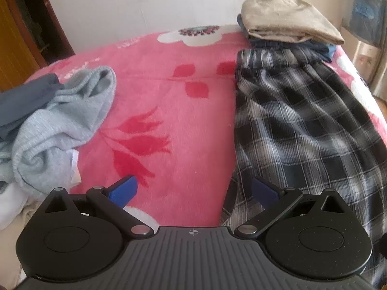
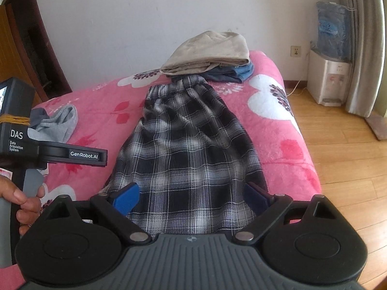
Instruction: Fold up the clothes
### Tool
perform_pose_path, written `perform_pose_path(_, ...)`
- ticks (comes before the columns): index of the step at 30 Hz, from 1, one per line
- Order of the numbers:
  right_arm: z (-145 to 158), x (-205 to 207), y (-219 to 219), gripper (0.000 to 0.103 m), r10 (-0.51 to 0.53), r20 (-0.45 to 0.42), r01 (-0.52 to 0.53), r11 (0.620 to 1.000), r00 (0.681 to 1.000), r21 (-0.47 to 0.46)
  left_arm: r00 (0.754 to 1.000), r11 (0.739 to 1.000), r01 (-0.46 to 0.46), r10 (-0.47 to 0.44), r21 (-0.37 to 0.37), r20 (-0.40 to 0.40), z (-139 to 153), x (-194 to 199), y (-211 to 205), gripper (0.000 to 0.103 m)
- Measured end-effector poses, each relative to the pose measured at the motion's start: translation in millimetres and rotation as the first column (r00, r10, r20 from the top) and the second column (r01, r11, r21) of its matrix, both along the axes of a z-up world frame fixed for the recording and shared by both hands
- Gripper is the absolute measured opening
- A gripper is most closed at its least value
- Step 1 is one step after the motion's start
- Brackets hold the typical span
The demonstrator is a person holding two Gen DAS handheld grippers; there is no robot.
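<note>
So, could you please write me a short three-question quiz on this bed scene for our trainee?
1. True or false: the right gripper grips the plaid garment.
2. What lies on top of the folded stack? A) beige garment B) white towel C) red shirt
3. Fill in: the crumpled light grey garment lies to the plaid garment's ____ in both views.

Key: 1 false, its jaws are open; 2 A, the beige garment; 3 left.

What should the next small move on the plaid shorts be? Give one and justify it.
Probably lower the right gripper and close it on the near hem of the plaid shorts. The shorts lie flat and lengthwise on the pink blanket, both grippers are open, and the left gripper hovers beside them.
</note>
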State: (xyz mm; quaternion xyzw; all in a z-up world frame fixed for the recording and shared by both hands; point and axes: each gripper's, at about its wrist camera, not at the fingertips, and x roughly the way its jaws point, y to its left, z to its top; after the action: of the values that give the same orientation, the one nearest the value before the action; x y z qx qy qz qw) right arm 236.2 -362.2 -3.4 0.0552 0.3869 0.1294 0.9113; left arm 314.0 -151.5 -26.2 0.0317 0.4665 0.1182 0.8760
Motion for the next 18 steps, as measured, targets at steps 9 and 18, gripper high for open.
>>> perform_pose_path(9,-4,10,7,0.094,0.005,-0.007,-0.005,0.999,1.0,-0.034,1.0,1.0,-0.012,0.012,0.003,-0.004,-9,6,9,0.102)
perform_pose_path(18,-5,22,15,0.093,0.015,-0.013,-0.016,0.998,1.0,-0.059,1.0,1.0,-0.019,0.019,-0.005,-0.002,-10,18,11,0.102)
